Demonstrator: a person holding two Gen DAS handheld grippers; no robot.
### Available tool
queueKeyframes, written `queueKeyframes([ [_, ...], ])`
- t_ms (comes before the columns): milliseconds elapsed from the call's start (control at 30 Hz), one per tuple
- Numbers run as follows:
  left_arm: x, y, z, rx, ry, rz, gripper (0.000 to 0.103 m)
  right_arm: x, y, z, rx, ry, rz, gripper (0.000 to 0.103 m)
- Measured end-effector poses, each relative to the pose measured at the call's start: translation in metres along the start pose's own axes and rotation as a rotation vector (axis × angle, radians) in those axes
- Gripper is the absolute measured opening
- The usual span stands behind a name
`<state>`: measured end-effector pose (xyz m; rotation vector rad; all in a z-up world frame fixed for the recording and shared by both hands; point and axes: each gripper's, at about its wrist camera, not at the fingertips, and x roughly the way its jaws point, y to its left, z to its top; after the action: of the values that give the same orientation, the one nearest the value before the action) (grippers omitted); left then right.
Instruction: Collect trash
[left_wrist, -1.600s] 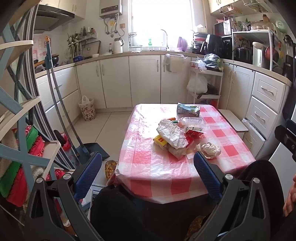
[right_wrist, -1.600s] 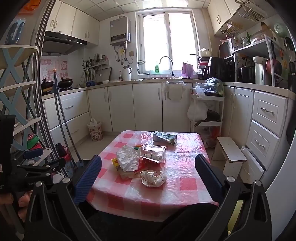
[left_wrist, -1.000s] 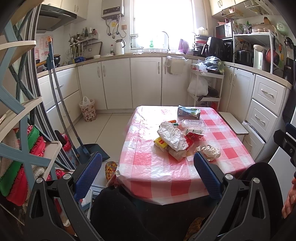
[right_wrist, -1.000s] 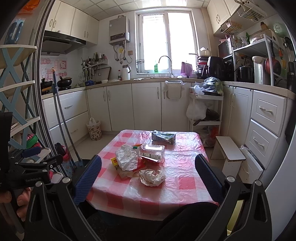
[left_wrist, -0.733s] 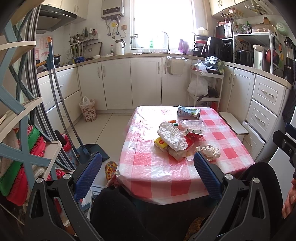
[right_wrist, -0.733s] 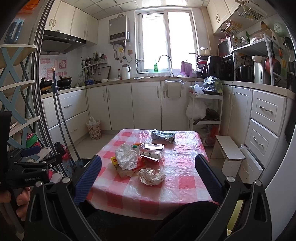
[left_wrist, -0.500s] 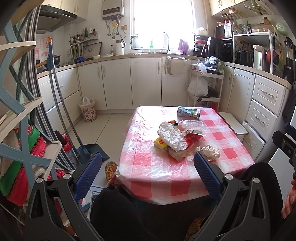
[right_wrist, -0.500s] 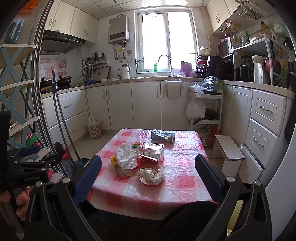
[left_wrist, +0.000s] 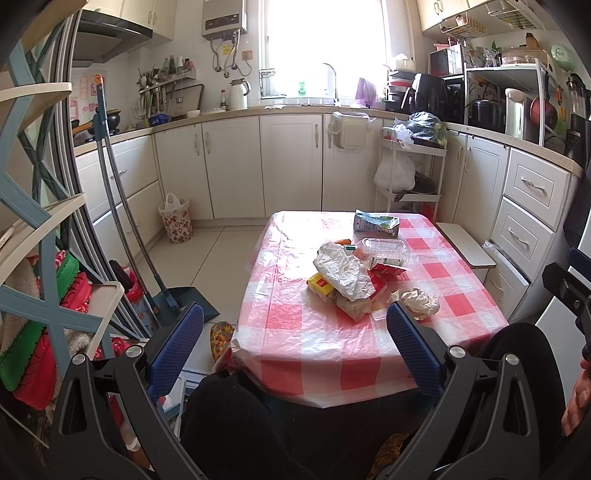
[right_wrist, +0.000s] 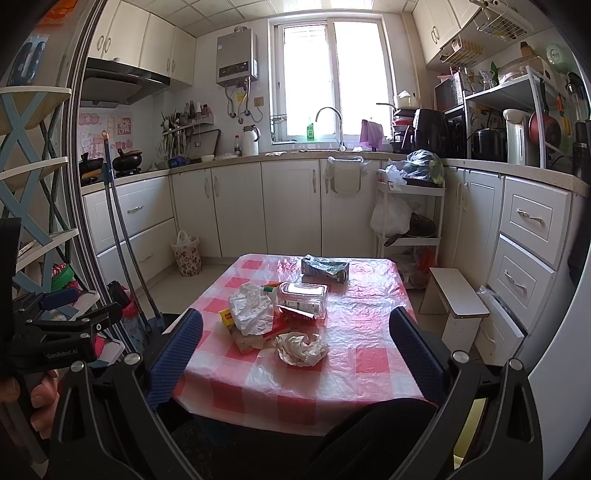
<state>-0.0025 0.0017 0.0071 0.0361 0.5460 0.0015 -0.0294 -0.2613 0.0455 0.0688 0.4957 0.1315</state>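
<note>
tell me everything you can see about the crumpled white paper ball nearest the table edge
The crumpled white paper ball is a loose, creased wad, off-white with greyish folds. It lies on the red-and-white checked plastic tablecloth, nearer the front edge than the main trash pile and close beside it; contact is unclear. No fingers touch it.

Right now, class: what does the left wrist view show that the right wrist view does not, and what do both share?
Only the left wrist view shows the dark dustpan on the floor and the right gripper at its edge. Only the right wrist view shows the ceiling and the left gripper with the hand holding it. Both show the checked table, crumpled paper, clear plastic box and floral bin.
</note>
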Motion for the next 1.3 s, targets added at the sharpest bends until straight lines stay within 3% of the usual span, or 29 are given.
queueKeyframes([
  [700, -0.002, 0.0, 0.001, -0.002, 0.008, 0.006, 0.096, 0.0, 0.0, -0.001, 0.001, 0.005, -0.001, 0.097],
  [1100, 0.007, 0.008, -0.002, -0.085, 0.028, -0.004, 0.096, 0.011, 0.002, -0.002, 0.009, 0.07, -0.009, 0.097],
  [1300, 0.01, 0.003, -0.003, -0.049, 0.04, 0.016, 0.096, 0.014, 0.004, -0.002, 0.001, 0.086, -0.004, 0.097],
])
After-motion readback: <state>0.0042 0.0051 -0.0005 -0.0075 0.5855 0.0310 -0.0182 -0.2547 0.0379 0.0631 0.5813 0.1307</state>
